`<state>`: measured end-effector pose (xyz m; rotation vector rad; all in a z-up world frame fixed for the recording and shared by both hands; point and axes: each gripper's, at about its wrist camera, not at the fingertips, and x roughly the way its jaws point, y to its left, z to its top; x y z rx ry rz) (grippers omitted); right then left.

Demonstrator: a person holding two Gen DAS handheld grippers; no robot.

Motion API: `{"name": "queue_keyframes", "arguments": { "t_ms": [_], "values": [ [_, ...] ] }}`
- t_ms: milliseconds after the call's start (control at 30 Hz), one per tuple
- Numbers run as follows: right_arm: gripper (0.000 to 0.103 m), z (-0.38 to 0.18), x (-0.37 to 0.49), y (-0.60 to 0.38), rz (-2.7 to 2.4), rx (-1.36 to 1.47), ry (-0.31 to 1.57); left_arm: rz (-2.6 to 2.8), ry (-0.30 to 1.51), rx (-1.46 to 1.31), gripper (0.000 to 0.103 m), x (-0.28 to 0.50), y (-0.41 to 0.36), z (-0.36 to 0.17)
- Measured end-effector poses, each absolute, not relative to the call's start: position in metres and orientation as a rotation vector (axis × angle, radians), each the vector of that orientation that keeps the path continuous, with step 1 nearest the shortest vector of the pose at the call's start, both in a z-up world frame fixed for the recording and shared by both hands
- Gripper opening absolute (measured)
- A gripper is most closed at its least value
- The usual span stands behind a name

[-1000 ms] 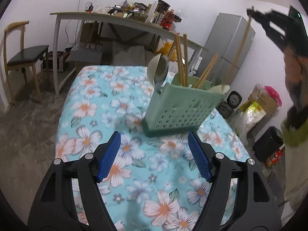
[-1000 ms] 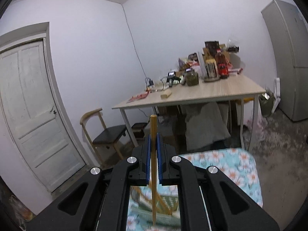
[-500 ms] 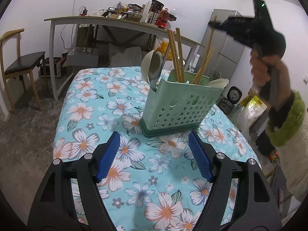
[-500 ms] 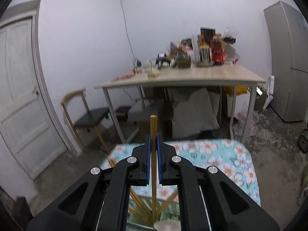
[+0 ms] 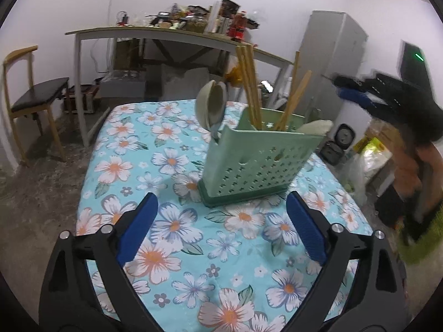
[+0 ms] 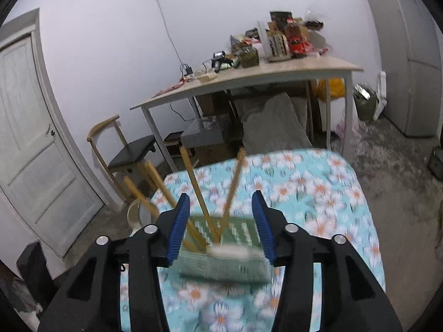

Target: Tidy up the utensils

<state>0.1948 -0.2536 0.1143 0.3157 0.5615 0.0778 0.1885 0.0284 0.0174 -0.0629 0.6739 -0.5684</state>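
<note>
Chopsticks (image 6: 193, 193) standing loose in green holder (image 5: 257, 163) on tabletop (image 5: 171, 221). Right claw (image 6: 220, 221) just parted, gripping nothing, poised above holder. Left claw (image 5: 221, 227) spread wide, empty, near holder base. Advised: lift straight up, clear of leaning sticks.

No readable text in either view. Packaging on the cluttered desk (image 6: 277, 63) probably carries labels, but it's too blurred and small to make out. Utensil caddy (image 5: 257, 163) has only star-shaped cutouts, no lettering.

Right gripper (image 5: 357, 94) motion-blurred; caddy (image 6: 221, 265) smeared, chopstick bases hidden inside.
</note>
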Motion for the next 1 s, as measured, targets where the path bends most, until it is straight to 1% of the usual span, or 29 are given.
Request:
{"name": "queue_keyframes", "arguments": {
  "t_ms": [67, 133, 267, 400, 500, 567, 633, 700, 767, 867, 1000],
  "values": [
    [0.054, 0.101, 0.181, -0.255, 0.071, 0.334, 0.593, -0.515, 0.683, -0.058, 0.093, 0.19, 0.026, 0.019],
    [0.055, 0.084, 0.169, -0.253, 0.055, 0.346, 0.632, -0.458, 0.702, -0.054, 0.095, 0.192, 0.024, 0.019],
    [0.055, 0.048, 0.146, -0.242, 0.017, 0.35, 0.719, -0.375, 0.712, -0.066, 0.095, 0.192, 0.023, 0.02],
    [0.058, 0.031, 0.131, -0.235, -0.001, 0.356, 0.779, -0.34, 0.714, -0.046, 0.095, 0.188, 0.02, 0.026],
    [0.065, 0.034, 0.12, -0.225, -0.031, 0.278, 0.776, -0.284, 0.687, 0.002, 0.095, 0.18, 0.015, 0.035],
    [0.075, 0.04, 0.115, -0.218, -0.05, 0.217, 0.754, -0.215, 0.649, 0.05, 0.095, 0.173, 0.011, 0.042],
    [0.08, 0.044, 0.111, -0.212, -0.062, 0.164, 0.735, -0.194, 0.632, 0.075, 0.095, 0.167, 0.009, 0.047],
    [0.083, 0.046, 0.107, -0.206, -0.078, 0.123, 0.726, -0.183, 0.66, 0.065, 0.095, 0.163, 0.008, 0.05],
    [0.089, 0.048, 0.101, -0.201, -0.094, 0.083, 0.716, -0.165, 0.675, 0.044, 0.095, 0.16, 0.008, 0.051],
    [0.095, 0.051, 0.092, -0.199, -0.123, 0.034, 0.691, -0.128, 0.677, 0.006, 0.095, 0.152, 0.01, 0.052],
    [0.096, 0.051, 0.08, -0.205, -0.183, 0.021, 0.685, -0.107, 0.714, -0.016, 0.095, 0.145, 0.008, 0.051]
  ]
}}
